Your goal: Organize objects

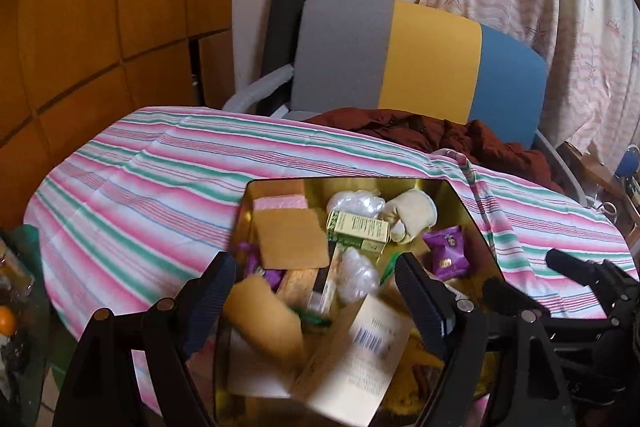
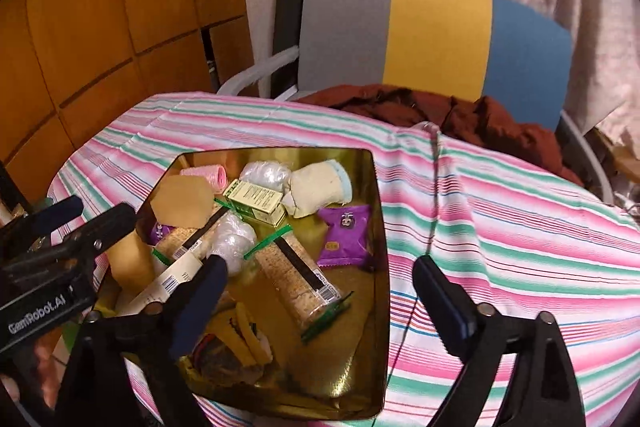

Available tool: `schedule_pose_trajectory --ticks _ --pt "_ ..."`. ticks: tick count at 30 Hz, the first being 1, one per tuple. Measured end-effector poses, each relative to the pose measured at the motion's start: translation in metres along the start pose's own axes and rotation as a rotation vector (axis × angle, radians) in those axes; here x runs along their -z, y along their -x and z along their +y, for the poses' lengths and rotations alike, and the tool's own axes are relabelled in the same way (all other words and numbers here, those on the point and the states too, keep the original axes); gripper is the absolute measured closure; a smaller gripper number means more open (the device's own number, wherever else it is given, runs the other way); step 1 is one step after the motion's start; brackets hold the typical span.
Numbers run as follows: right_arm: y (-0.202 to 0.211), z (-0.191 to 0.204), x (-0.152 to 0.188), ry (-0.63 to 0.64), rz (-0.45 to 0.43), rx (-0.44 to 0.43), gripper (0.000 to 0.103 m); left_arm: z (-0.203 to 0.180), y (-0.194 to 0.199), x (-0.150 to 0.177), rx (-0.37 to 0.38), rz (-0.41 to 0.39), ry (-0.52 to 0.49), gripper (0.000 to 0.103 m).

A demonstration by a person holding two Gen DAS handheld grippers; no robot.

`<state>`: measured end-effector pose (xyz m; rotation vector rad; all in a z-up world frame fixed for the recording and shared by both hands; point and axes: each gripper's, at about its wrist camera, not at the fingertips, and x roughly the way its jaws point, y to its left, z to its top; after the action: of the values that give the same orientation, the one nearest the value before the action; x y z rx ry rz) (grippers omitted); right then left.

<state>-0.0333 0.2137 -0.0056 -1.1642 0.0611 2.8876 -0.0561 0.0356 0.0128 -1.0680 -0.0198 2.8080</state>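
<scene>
You are holding the left gripper (image 1: 316, 291) over the near end of the gold tin (image 1: 472, 215), which is sitting on the striped desk (image 1: 140, 187). Its fingers (image 1: 424, 303) are standing spread, pinching nothing. Between them are lying a tan roll (image 1: 264, 319), a clear wrapped bundle (image 1: 356, 277) and a cream box with a barcode (image 1: 360, 351). Just beyond the fingertips are resting a tan card (image 1: 292, 239) and a green box (image 1: 358, 229). Farther ahead, at the tin's far wall, are sitting a pink roller (image 1: 280, 203), a white bundle (image 1: 354, 203) and a cream sock (image 1: 412, 215). A purple packet (image 1: 448, 253) is lying ahead of the right-hand finger.

You are holding the right gripper (image 2: 320, 291) over the tin's (image 2: 376, 307) right wall. Its fingers (image 2: 444, 307) are also standing spread, gripping nothing: the left-hand finger is hanging over the tin's contents, the right-hand one over the bare cloth of the desk (image 2: 500, 227) outside the tin. Between them is lying a long cracker pack (image 2: 296, 283) with green ties; ahead of it is sitting the purple packet (image 2: 346, 235). The left gripper (image 2: 86, 217) is showing to the left of these fingers, over the tin's left edge.

Beyond the desk are standing a grey, yellow and blue chair (image 2: 436, 31) with a dark red garment (image 2: 460, 119) on its seat.
</scene>
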Motion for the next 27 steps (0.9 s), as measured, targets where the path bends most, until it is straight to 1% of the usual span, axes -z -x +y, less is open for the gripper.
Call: schedule_pose_trajectory --ticks 3,5,9,12,15,17,20,24,27 --pt "0.012 0.002 0.008 -0.002 -0.024 0.011 0.004 0.003 0.013 0.008 -0.009 -0.011 0.004 0.02" --pt "0.019 0.004 0.014 -0.001 -0.036 0.02 0.001 0.004 0.022 0.012 -0.009 -0.027 0.004 0.02" --pt "0.027 0.005 0.027 -0.011 -0.043 0.032 0.0 0.006 0.036 0.021 -0.028 -0.048 0.019 0.02" --pt "0.029 0.005 0.035 -0.014 -0.035 0.035 0.0 0.008 0.043 0.027 -0.072 -0.061 0.033 0.02" --pt "0.03 0.005 0.041 -0.012 -0.031 0.037 0.0 0.01 0.047 0.033 -0.083 -0.058 0.022 0.02" --pt "0.032 0.006 0.044 -0.012 -0.033 0.036 0.0 0.011 0.047 0.039 -0.089 -0.042 0.016 0.02" --pt "0.038 0.007 0.045 -0.012 -0.056 0.049 0.0 0.013 0.046 0.051 -0.086 -0.023 0.006 0.02" --pt "0.045 0.002 0.044 -0.03 -0.1 0.101 0.0 0.015 0.053 0.062 -0.071 -0.041 0.013 0.02" --pt "0.044 -0.002 0.044 -0.049 -0.092 0.099 0.0 0.017 0.054 0.064 -0.049 -0.038 0.033 0.02"
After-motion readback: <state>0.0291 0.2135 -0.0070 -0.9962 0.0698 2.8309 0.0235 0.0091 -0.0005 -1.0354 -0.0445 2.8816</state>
